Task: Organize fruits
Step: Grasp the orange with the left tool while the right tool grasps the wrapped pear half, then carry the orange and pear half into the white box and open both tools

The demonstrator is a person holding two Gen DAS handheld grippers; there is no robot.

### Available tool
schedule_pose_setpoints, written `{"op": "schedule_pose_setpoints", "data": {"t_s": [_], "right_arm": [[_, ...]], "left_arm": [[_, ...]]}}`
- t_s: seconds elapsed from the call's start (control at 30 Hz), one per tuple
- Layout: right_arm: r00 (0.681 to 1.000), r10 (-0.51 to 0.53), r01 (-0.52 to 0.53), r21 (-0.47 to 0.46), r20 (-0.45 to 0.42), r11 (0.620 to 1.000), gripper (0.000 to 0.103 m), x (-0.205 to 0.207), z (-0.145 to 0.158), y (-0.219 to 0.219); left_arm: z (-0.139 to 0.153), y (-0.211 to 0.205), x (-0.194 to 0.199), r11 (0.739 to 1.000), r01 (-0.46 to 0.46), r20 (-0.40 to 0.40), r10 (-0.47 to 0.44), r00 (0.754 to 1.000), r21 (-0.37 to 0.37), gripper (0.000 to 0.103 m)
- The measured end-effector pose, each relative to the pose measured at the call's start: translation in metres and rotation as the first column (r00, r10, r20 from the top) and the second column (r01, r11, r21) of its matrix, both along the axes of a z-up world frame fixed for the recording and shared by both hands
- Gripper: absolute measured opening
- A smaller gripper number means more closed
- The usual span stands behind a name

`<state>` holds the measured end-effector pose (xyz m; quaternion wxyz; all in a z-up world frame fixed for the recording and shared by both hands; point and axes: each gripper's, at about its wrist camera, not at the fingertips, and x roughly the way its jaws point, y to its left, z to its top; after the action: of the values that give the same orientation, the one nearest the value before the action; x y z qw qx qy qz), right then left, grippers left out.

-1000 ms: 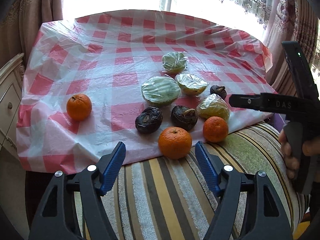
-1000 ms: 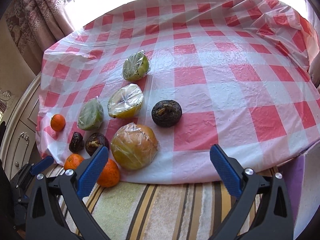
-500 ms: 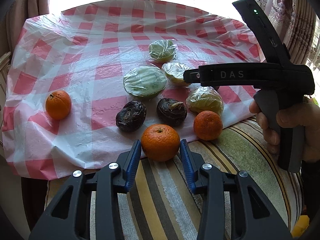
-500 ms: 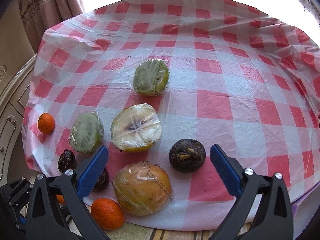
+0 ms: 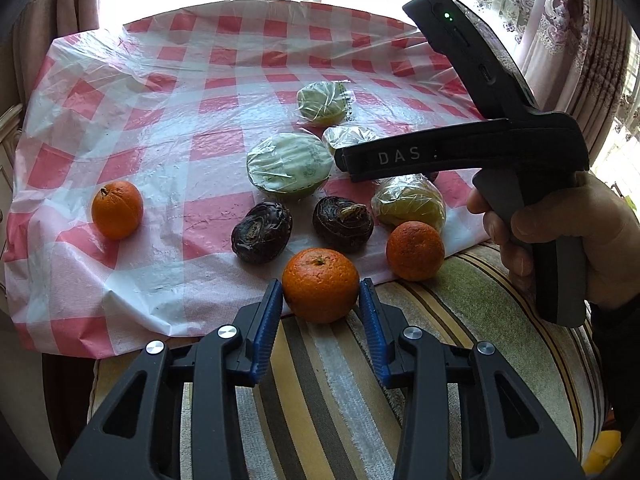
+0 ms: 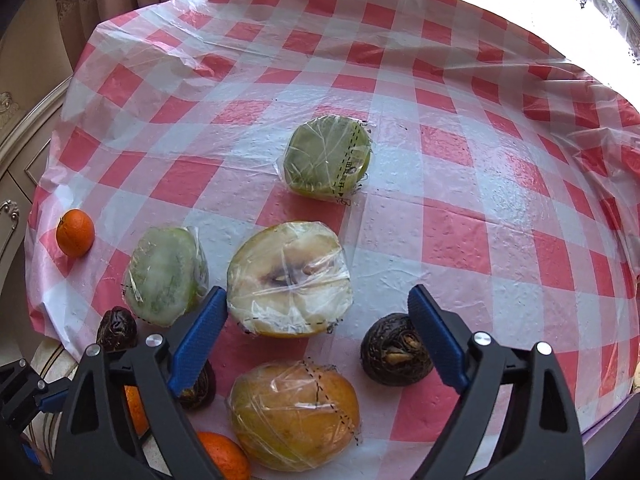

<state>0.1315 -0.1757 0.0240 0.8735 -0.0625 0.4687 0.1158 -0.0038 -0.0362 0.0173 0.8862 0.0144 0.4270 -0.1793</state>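
My left gripper [image 5: 320, 296] is shut on a tangerine [image 5: 320, 290] at the near edge of the checked cloth [image 5: 160, 128]. Another tangerine [image 5: 415, 251] lies to its right and a third [image 5: 117, 209] at the far left. Two dark water chestnuts [image 5: 262, 232] [image 5: 343, 224] sit just behind. My right gripper [image 6: 314, 308] is open above the wrapped pale fruit half [image 6: 289, 280], with a wrapped orange-yellow fruit [image 6: 294, 414] below it and a dark chestnut [image 6: 394, 350] by its right finger. Its body shows in the left wrist view [image 5: 460, 152].
Wrapped green halves lie on the cloth [image 6: 166, 276] [image 6: 326, 158]. A striped cushion [image 5: 320, 400] lies under the near cloth edge. Curtains [image 5: 560, 20] and a bright window stand behind, a cream cabinet [image 6: 20, 152] at the left.
My left gripper closed its fingers onto the near tangerine. My right gripper moved forward and left over the wrapped fruit, staying open.
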Motion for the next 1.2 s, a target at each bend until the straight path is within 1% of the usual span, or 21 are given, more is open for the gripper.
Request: {"op": "schedule_pose_setpoints", "data": {"t_s": [0.13, 0.3, 0.33, 0.4, 0.43, 0.47, 0.5, 0.6, 0.87, 1.07, 1.2], "right_arm": [[1.000, 0.018, -0.018, -0.031, 0.000, 0.999, 0.091, 0.000, -0.002, 0.007], [1.000, 0.009, -0.009, -0.016, -0.005, 1.000, 0.089, 0.002, -0.003, 0.006], [1.000, 0.009, -0.009, -0.014, -0.013, 1.000, 0.084, 0.004, -0.004, 0.005], [1.000, 0.021, -0.021, -0.002, -0.016, 1.000, 0.077, 0.005, -0.005, 0.006], [0.999, 0.039, -0.038, 0.022, -0.024, 0.999, 0.062, 0.005, -0.005, 0.007], [0.999, 0.040, -0.039, 0.033, -0.029, 0.999, 0.060, 0.004, -0.004, 0.007], [0.999, 0.032, -0.031, 0.029, -0.023, 0.999, 0.060, 0.004, -0.003, 0.006], [0.999, 0.023, -0.021, 0.065, -0.026, 0.998, 0.060, 0.002, -0.002, -0.001], [0.999, -0.008, 0.002, 0.145, 0.041, 0.989, 0.060, -0.015, 0.018, -0.029], [0.996, -0.072, 0.059, 0.192, 0.061, 0.980, 0.060, -0.041, 0.031, -0.071], [0.990, -0.131, 0.115, 0.212, 0.061, 0.971, 0.060, -0.062, 0.033, -0.109]], "left_arm": [[0.000, 0.000, 0.000, 1.000, 0.000, 0.001, 0.000, 1.000, -0.001, 0.038], [0.001, 0.000, -0.001, 1.000, 0.000, 0.001, 0.000, 1.000, 0.000, 0.038], [0.001, 0.000, -0.001, 1.000, 0.000, 0.001, 0.000, 1.000, 0.000, 0.038], [0.001, 0.000, -0.001, 1.000, 0.000, 0.002, 0.000, 1.000, 0.000, 0.038], [0.001, 0.000, -0.001, 1.000, 0.000, 0.003, 0.000, 1.000, -0.002, 0.037], [0.002, 0.000, -0.001, 1.000, 0.000, 0.003, 0.000, 1.000, -0.003, 0.037], [0.003, 0.000, -0.001, 1.000, -0.002, 0.006, 0.002, 1.000, -0.004, 0.037], [0.004, 0.000, -0.002, 1.000, -0.001, 0.011, 0.001, 1.000, -0.004, 0.037], [0.014, -0.002, -0.005, 1.000, -0.005, 0.047, 0.005, 0.999, -0.003, 0.036], [0.025, -0.012, -0.006, 1.000, 0.020, 0.076, -0.020, 0.997, 0.003, 0.036], [0.032, -0.027, -0.005, 0.998, 0.058, 0.093, -0.059, 0.994, 0.015, 0.036]]}}
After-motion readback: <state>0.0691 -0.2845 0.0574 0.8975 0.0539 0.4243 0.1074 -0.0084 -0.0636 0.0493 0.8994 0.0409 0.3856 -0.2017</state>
